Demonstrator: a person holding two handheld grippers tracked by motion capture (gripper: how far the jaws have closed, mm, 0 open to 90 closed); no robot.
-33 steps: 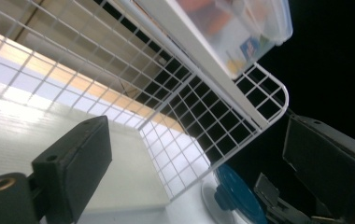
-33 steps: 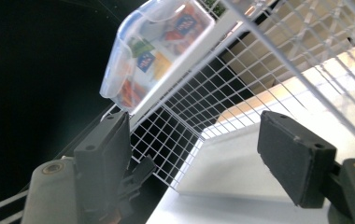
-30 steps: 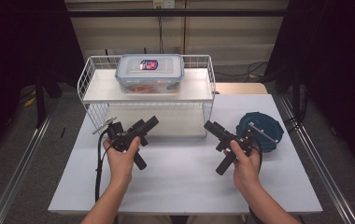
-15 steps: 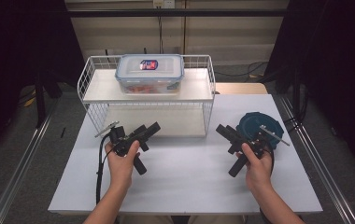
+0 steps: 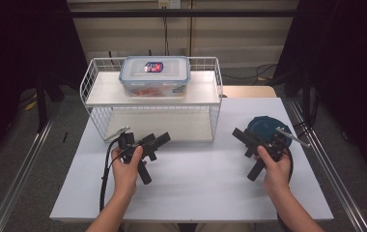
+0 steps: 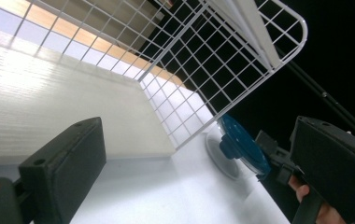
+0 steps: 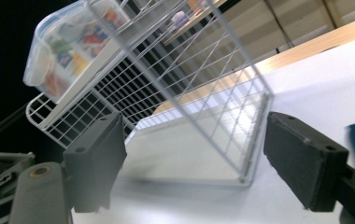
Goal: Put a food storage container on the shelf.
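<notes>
My left gripper (image 5: pixel 160 140) (image 6: pixel 199 154) hangs over the white table (image 5: pixel 196 188), just in front of the wire rack (image 5: pixel 210 104), pointing right. Its jaws stand wide apart with nothing between them. Toward the right side of the table my right gripper (image 5: pixel 242 137) (image 7: pixel 199 158) points up and left, open and holding nothing. A round blue lid (image 5: pixel 263 126) (image 6: pixel 238 142) with a knob lies on the table right behind the right hand. A clear lidded container (image 5: pixel 155 75) (image 7: pixel 68 51) of coloured items sits on the rack's upper shelf.
The white wire rack (image 6: pixel 203 84) (image 7: pixel 199 107) spans the back middle of the table, with a white board as its lower floor. A wooden surface (image 5: pixel 249 92) lies behind the table at the right. Dark floor and metal rails flank both table sides.
My right hand has shifted to the right, closer to the blue lid. The left hand has stayed nearly where it was.
</notes>
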